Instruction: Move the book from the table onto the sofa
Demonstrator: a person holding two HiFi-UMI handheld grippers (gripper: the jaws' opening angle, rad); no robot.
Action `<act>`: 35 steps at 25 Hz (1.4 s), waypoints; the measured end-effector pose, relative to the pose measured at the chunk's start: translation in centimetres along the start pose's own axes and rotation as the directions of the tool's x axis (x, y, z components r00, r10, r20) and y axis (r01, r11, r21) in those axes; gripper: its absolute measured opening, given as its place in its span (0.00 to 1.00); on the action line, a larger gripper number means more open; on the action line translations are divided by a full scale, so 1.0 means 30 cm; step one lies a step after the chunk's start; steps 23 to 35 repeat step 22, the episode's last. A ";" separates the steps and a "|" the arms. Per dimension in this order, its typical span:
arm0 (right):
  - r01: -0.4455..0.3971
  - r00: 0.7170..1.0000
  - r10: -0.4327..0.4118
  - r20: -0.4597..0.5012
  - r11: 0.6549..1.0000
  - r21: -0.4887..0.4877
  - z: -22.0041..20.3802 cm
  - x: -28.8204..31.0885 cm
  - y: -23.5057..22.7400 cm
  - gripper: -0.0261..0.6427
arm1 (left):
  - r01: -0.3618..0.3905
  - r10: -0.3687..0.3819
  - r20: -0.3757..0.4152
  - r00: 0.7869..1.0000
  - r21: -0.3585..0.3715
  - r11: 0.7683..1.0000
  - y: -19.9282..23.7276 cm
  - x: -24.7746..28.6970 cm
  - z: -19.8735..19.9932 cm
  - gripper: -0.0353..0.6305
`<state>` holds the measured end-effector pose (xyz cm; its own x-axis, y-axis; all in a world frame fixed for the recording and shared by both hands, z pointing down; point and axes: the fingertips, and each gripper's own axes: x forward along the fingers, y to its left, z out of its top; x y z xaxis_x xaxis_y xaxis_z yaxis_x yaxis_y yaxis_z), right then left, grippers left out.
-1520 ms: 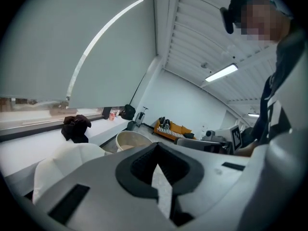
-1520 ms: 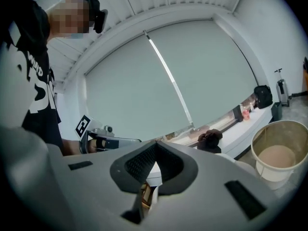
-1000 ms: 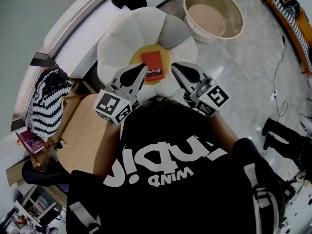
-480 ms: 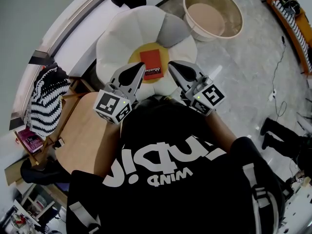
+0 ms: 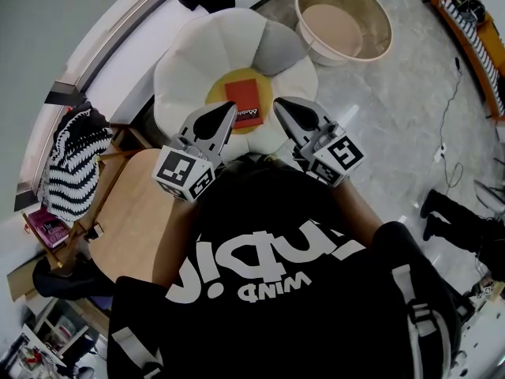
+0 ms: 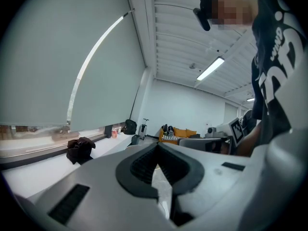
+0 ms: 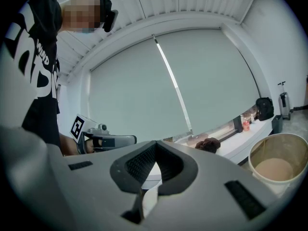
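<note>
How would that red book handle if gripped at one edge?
Book looks thin and flat, so probably light, perhaps sagging slightly. It lies on a puffy sofa, so pushing would likely sink it rather than slide it.

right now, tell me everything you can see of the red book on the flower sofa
The book is a thin rectangle with a red cover and a white band of dark print, too small to read, along its near end. It lies flat and closed on the yellow centre of the white flower-shaped sofa. Only the sofa seems to touch it. The left hand-held gripper and right hand-held gripper flank its near end, both shut and holding nothing.
</note>
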<state>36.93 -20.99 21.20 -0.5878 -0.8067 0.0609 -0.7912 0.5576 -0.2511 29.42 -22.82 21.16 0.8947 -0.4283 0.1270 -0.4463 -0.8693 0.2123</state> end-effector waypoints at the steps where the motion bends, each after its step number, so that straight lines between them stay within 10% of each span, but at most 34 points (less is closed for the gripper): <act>1: 0.009 1.000 -0.009 0.001 1.000 0.001 -0.001 0.000 -0.006 0.04 | 0.000 0.000 0.000 1.000 -0.001 1.000 0.000 0.001 -0.001 0.06; 35: 0.008 1.000 -0.008 0.015 1.000 0.006 0.011 0.031 -0.041 0.04 | -0.007 0.007 -0.031 0.999 -0.001 1.000 0.022 0.043 -0.020 0.06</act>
